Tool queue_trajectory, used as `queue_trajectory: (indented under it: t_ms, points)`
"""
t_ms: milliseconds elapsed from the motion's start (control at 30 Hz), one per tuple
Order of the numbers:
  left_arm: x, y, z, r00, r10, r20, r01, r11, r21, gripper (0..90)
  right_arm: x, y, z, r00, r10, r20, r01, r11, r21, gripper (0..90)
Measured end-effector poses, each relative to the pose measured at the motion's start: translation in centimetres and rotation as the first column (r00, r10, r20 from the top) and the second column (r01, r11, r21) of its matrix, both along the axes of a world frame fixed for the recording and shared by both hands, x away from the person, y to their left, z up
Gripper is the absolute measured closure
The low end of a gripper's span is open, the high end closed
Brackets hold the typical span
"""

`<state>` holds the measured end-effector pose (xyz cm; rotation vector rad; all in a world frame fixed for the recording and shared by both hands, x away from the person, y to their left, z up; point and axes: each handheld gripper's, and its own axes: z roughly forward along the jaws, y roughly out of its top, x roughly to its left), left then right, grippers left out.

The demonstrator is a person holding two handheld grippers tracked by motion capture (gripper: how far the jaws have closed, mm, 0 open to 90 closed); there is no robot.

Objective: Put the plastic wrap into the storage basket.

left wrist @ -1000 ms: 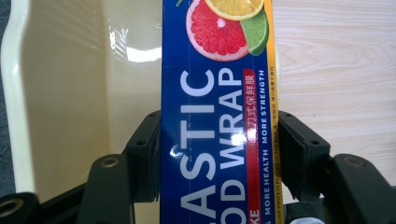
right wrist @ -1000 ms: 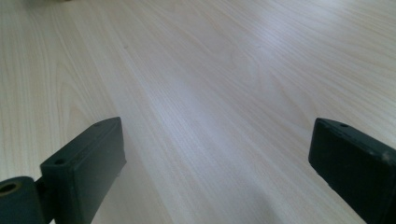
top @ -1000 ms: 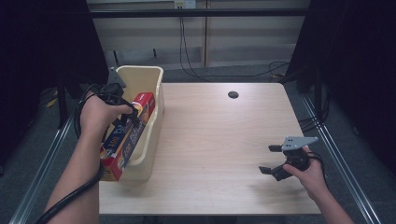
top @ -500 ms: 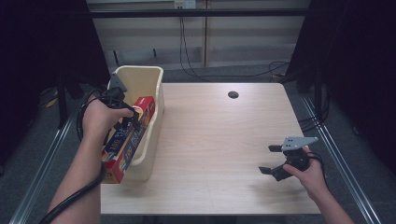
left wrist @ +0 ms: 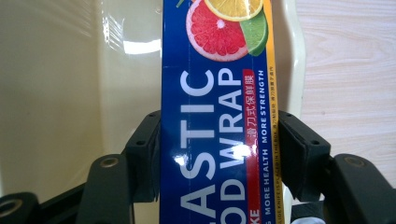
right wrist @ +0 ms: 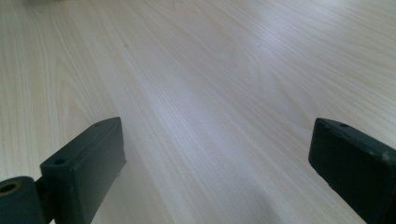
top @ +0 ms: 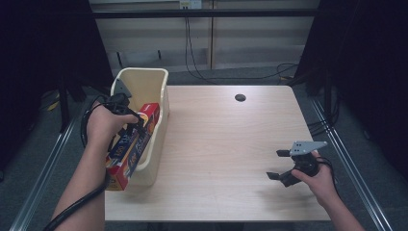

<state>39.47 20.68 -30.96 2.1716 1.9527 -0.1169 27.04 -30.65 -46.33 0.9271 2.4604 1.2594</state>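
My left claw [left wrist: 219, 154] pinches the plastic wrap box [top: 132, 147] by both long sides, at the left of the frame, slanting over the cream bin's [top: 144, 79] near rim. My right claw [top: 281, 166] hangs spread wide, empty, over the counter [top: 226, 139] at lower right.

Glossy cardboard box [left wrist: 215, 116], shiny plastic bin [top: 156, 96], wood-grain table [top: 231, 144]

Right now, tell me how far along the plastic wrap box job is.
Done: the left claw is shut on the plastic wrap box, pads pressing both its long sides. In hand: the box hangs tilted over the cream bin, its upper end inside, its lower end sticking out past the near rim. Left: whether it is going in or coming out I cannot tell. The right claw waits open over the table.
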Motion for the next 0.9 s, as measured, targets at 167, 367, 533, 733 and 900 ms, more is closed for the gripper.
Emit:
queue_trajectory:
  t_ms: [167, 367, 533, 733, 900]
  points:
    - [0.1, 0.0, -0.2, 1.0000, 0.000, -0.003, 0.000, 1.0000, 0.005, 40.5, 0.0, 0.0, 0.0, 1.0000, 0.003, 0.000, -0.003, 1.0000, -0.002, 3.5]
    - [0.3, -0.2, -0.8, 0.9999, 0.010, -0.012, -0.010, 0.9999, 0.004, 40.5, 0.0, 0.1, -0.1, 1.0000, 0.005, -0.004, -0.005, 1.0000, 0.001, 3.5]
    - [0.4, -0.3, -1.1, 0.9998, 0.012, -0.017, -0.012, 0.9999, 0.000, 40.4, 0.0, 0.0, -0.1, 1.0000, 0.006, -0.003, -0.006, 1.0000, 0.000, 3.5]
    - [0.5, -0.3, -1.3, 0.9997, 0.008, -0.025, -0.008, 1.0000, 0.006, 40.3, 0.0, 0.1, -0.1, 1.0000, 0.007, -0.006, -0.007, 1.0000, -0.001, 3.5]
    - [0.6, -0.4, -1.5, 0.9995, 0.011, -0.028, -0.011, 0.9999, 0.005, 40.2, 0.0, 0.1, -0.1, 1.0000, 0.007, 0.001, -0.007, 1.0000, 0.000, 3.5]
